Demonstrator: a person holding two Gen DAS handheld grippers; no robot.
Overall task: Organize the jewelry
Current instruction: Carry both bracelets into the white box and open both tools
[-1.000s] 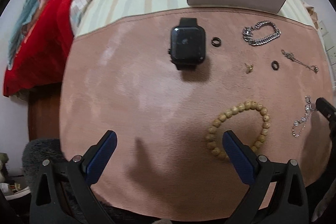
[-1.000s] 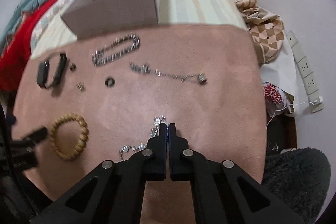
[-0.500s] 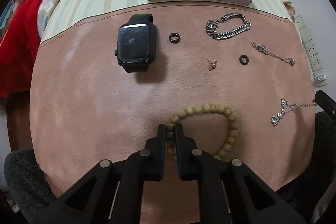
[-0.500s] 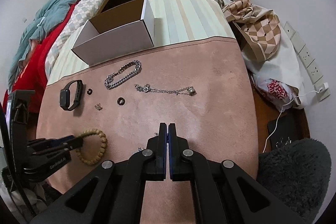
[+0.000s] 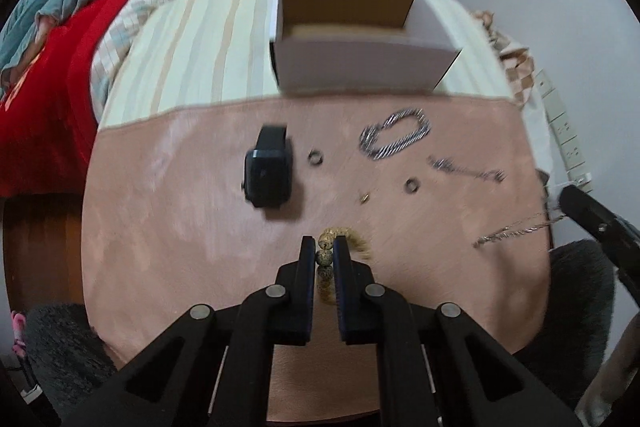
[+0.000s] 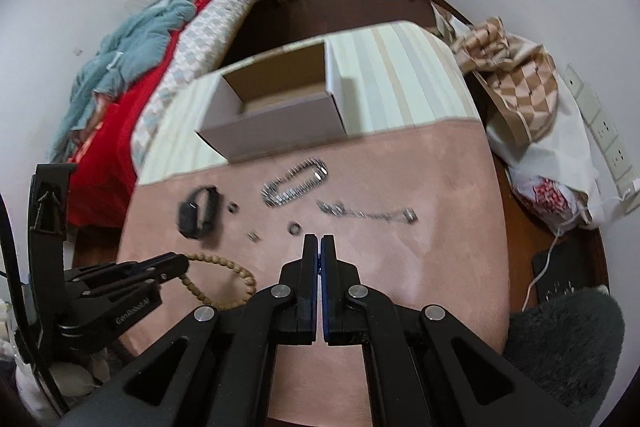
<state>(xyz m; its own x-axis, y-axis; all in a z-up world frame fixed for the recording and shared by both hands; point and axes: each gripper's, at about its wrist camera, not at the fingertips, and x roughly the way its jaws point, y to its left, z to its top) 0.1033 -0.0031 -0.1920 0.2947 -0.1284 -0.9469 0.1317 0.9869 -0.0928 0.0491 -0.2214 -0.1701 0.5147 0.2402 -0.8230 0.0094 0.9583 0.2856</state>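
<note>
The left claw (image 5: 324, 247) is clenched on the wooden bead bracelet (image 6: 224, 277), lifting one side of it off the pink surface (image 5: 168, 227); half a second ago the bracelet lay flat. The right claw (image 6: 321, 247) is pressed shut on a thin silver chain (image 5: 516, 229), which now hangs stretched from its tip in the left wrist view. Between the claws and the open cardboard box (image 6: 276, 119) lie a black smartwatch (image 5: 268, 175), two dark rings (image 5: 316, 158) (image 5: 412, 185), a small gold earring (image 5: 364, 198), a silver link bracelet (image 5: 396, 139) and a charm chain (image 6: 368, 214). Both views have risen, showing more of the box interior.
</note>
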